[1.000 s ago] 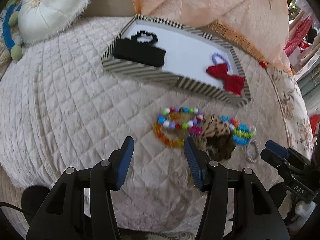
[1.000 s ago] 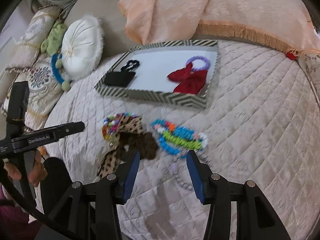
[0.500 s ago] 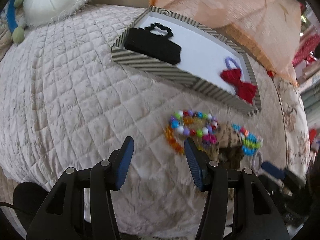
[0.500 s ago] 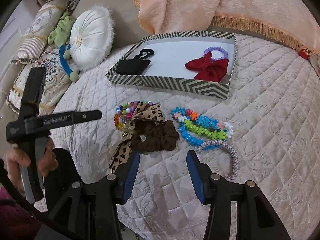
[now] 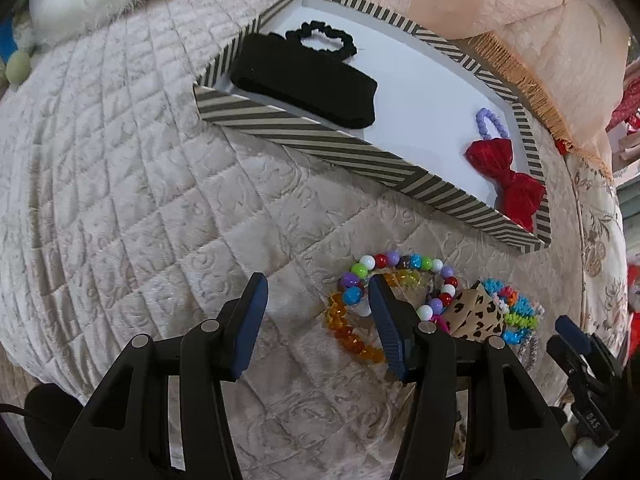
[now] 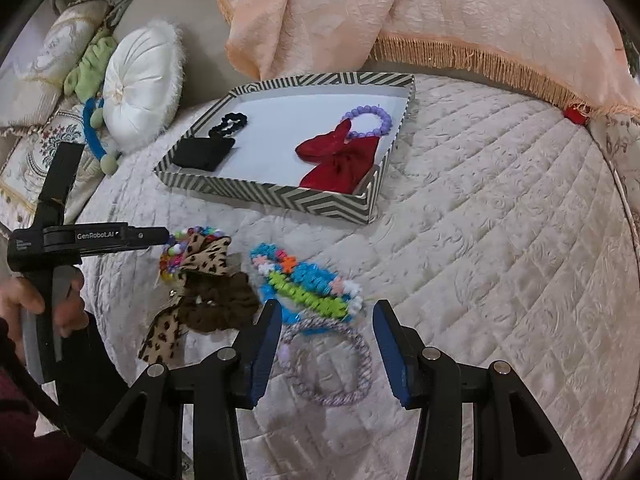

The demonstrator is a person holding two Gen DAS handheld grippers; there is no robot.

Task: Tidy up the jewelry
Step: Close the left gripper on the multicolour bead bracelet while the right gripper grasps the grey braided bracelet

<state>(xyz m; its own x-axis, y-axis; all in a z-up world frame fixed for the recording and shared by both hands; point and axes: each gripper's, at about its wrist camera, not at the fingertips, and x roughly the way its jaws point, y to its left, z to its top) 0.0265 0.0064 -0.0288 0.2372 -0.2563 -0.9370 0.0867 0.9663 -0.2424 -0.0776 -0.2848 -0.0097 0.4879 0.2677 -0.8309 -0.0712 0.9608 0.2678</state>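
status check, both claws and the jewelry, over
Left claw open, empty, at the beaded bracelets. Right claw open over the braided ring. Striped tray unobstructed.

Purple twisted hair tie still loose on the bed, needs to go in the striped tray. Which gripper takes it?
Right. The right gripper is open with the purple twisted hair tie lying directly between its fingers. The left gripper is also open but sits over the multicolor bead bracelet, on the far side of the pile. The striped tray lies ahead.

Lighting: soft, even, moderately bright; source not visible. Shadows: faint, under the striped tray (image 6: 352,204). Glare: none. Distortion: strong fisheye curvature, black vignette corners. Focus: mostly sharp; slight softness at edges.
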